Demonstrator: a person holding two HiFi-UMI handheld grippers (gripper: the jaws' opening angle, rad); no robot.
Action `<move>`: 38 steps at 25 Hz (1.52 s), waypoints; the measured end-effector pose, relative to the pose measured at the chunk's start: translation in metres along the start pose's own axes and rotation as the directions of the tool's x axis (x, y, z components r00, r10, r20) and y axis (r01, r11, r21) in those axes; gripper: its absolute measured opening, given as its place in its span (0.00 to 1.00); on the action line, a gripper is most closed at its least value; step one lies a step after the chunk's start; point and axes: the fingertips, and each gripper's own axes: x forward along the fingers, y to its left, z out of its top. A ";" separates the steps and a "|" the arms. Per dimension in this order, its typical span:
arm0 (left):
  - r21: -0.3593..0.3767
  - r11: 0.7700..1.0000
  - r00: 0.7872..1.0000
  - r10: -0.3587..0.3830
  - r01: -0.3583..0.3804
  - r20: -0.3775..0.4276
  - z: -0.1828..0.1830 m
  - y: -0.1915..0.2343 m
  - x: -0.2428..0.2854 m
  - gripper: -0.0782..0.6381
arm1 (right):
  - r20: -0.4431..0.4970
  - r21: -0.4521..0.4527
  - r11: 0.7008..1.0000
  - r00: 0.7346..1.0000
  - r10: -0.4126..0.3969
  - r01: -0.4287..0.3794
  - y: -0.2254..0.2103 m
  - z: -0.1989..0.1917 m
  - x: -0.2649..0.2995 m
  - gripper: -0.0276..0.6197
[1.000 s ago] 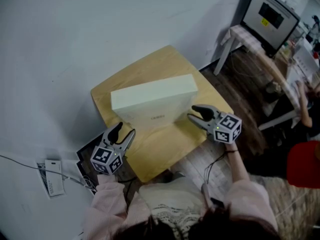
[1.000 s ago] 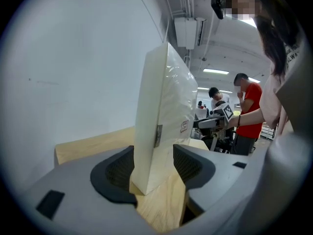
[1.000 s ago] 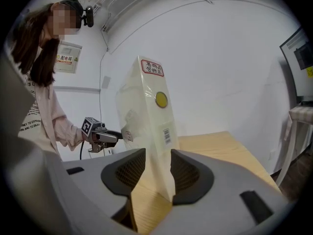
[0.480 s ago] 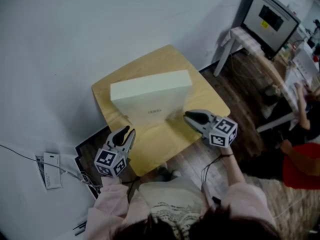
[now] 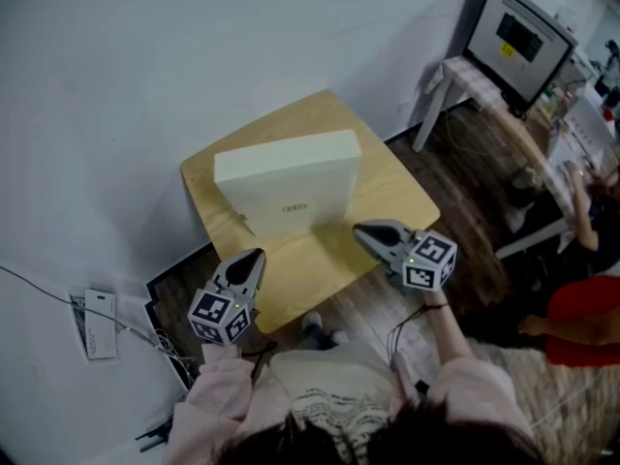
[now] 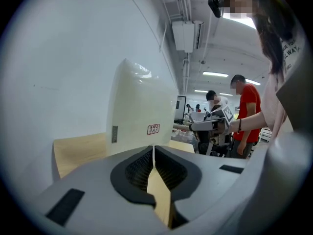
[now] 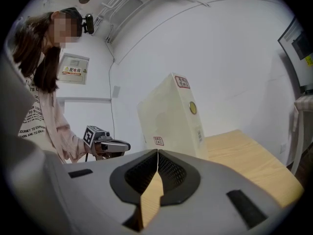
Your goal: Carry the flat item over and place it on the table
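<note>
A flat cream-white box (image 5: 286,190) rests on the small wooden table (image 5: 397,197), leaning up toward the wall; it also fills the left gripper view (image 6: 139,111) and the right gripper view (image 7: 171,114). My left gripper (image 5: 250,263) hovers off the table's front-left corner, jaws shut and empty. My right gripper (image 5: 366,232) hangs at the table's front-right edge, a little short of the box, jaws shut with nothing between them. Neither gripper touches the box.
A white wall rises behind the table. Cables and a white device (image 5: 92,327) lie on the floor at left. A white desk with a monitor (image 5: 518,37) stands at the right. People stand in the background (image 6: 242,116).
Both grippers have drawn back from the box toward me and their jaws have closed. The box stays on the table.
</note>
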 end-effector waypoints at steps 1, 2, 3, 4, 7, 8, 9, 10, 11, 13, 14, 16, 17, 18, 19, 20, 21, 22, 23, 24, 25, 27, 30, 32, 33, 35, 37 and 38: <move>0.002 1.000 1.000 -0.002 0.002 0.002 0.000 -0.003 -0.001 0.12 | 0.002 0.003 1.000 1.000 0.002 -0.002 0.003 0.000 -0.002 0.03; 0.005 1.000 1.000 -0.003 0.003 0.004 0.001 -0.006 -0.002 0.11 | 0.003 0.004 1.000 1.000 0.004 -0.004 0.005 0.001 -0.004 0.02; 0.006 1.000 1.000 -0.003 0.003 0.007 0.001 -0.009 -0.003 0.10 | 0.005 0.001 1.000 1.000 0.007 -0.007 0.007 0.000 -0.006 0.02; 0.008 1.000 1.000 -0.004 0.004 0.011 0.002 -0.013 -0.004 0.10 | 0.008 -0.004 1.000 1.000 0.010 -0.010 0.010 0.001 -0.007 0.02; 0.013 1.000 1.000 -0.006 0.006 0.024 0.006 -0.022 -0.008 0.10 | 0.019 -0.021 0.999 1.000 0.025 -0.024 0.018 0.002 -0.012 0.02; 0.016 1.000 1.000 -0.007 0.006 0.028 0.007 -0.024 -0.009 0.10 | 0.021 -0.026 0.999 0.999 0.028 -0.028 0.020 0.003 -0.013 0.02; 0.019 1.000 0.999 -0.007 0.006 0.031 0.008 -0.027 -0.011 0.10 | 0.024 -0.030 0.999 0.999 0.031 -0.031 0.023 0.004 -0.014 0.02; 0.022 1.000 0.999 -0.006 0.006 0.034 0.008 -0.029 -0.012 0.10 | 0.029 -0.035 0.999 0.999 0.034 -0.033 0.026 0.006 -0.015 0.02; 0.025 1.000 0.999 -0.006 0.005 0.038 0.009 -0.032 -0.013 0.10 | 0.036 -0.041 0.998 0.999 0.038 -0.037 0.029 0.008 -0.016 0.02; 0.030 1.000 0.999 -0.006 0.005 0.047 0.010 -0.036 -0.015 0.10 | 0.049 -0.061 0.997 0.998 0.045 -0.042 0.036 0.013 -0.018 0.03; 0.033 0.999 0.999 -0.007 0.006 0.050 0.011 -0.039 -0.015 0.10 | 0.052 -0.073 0.996 0.998 0.047 -0.043 0.039 0.014 -0.019 0.03; 0.039 0.999 0.998 -0.010 0.008 0.055 0.011 -0.044 -0.016 0.10 | 0.051 -0.095 0.994 0.997 0.050 -0.045 0.044 0.015 -0.021 0.03; 0.042 0.999 0.998 -0.011 0.009 0.057 0.011 -0.046 -0.017 0.10 | 0.049 -0.103 0.994 0.998 0.050 -0.045 0.046 0.015 -0.021 0.03; 0.045 0.999 0.998 -0.012 0.009 0.059 0.011 -0.048 -0.017 0.10 | 0.049 -0.108 0.993 0.998 0.050 -0.044 0.048 0.014 -0.022 0.03; 0.048 0.999 0.998 -0.012 0.009 0.060 0.011 -0.050 -0.017 0.10 | 0.050 -0.111 0.993 0.997 0.050 -0.045 0.049 0.014 -0.023 0.03; 0.051 0.999 0.998 -0.013 0.010 0.062 0.011 -0.053 -0.017 0.10 | 0.052 -0.110 0.993 0.997 0.052 -0.046 0.050 0.014 -0.024 0.03; 0.054 0.998 0.998 -0.014 0.011 0.065 0.012 -0.054 -0.018 0.10 | 0.055 -0.109 0.993 0.997 0.054 -0.048 0.051 0.014 -0.026 0.03; 0.057 0.998 0.998 -0.014 0.010 0.067 0.013 -0.056 -0.018 0.10 | 0.060 -0.108 0.993 0.997 0.056 -0.050 0.052 0.015 -0.027 0.03; 0.059 0.998 0.998 -0.013 0.009 0.069 0.013 -0.057 -0.018 0.10 | 0.065 -0.109 0.993 0.996 0.058 -0.051 0.053 0.016 -0.027 0.03; 0.061 0.998 0.997 -0.012 0.008 0.071 0.013 -0.057 -0.018 0.10 | 0.068 -0.112 0.992 0.996 0.059 -0.052 0.053 0.017 -0.028 0.03; 0.063 0.998 0.997 -0.012 0.007 0.071 0.014 -0.058 -0.018 0.10 | 0.068 -0.115 0.992 0.996 0.061 -0.052 0.054 0.016 -0.028 0.03; 0.066 0.998 0.997 -0.011 0.007 0.073 0.015 -0.059 -0.017 0.10 | 0.070 -0.119 0.991 0.996 0.063 -0.055 0.055 0.017 -0.029 0.03; 0.072 0.997 0.997 -0.014 0.009 0.078 0.018 -0.062 -0.016 0.10 | 0.077 -0.123 0.991 0.995 0.069 -0.059 0.055 0.020 -0.030 0.03; 0.076 0.997 0.997 -0.019 0.013 0.080 0.019 -0.064 -0.015 0.10 | 0.076 -0.126 0.990 0.995 0.072 -0.062 0.055 0.020 -0.031 0.03; 0.078 0.997 0.997 -0.021 0.014 0.079 0.019 -0.066 -0.014 0.10 | 0.074 -0.125 0.990 0.995 0.073 -0.063 0.056 0.020 -0.032 0.03; 0.081 0.997 0.997 -0.023 0.017 0.080 0.020 -0.069 -0.013 0.10 | 0.073 -0.123 0.990 0.994 0.076 -0.066 0.057 0.020 -0.033 0.03; 0.084 0.996 0.996 -0.026 0.020 0.081 0.021 -0.070 -0.013 0.10 | 0.078 -0.131 0.989 0.994 0.080 -0.069 0.057 0.021 -0.033 0.03; 0.085 0.996 0.996 -0.028 0.021 0.081 0.021 -0.071 -0.012 0.10 | 0.080 -0.134 0.988 0.993 0.081 -0.070 0.057 0.021 -0.033 0.03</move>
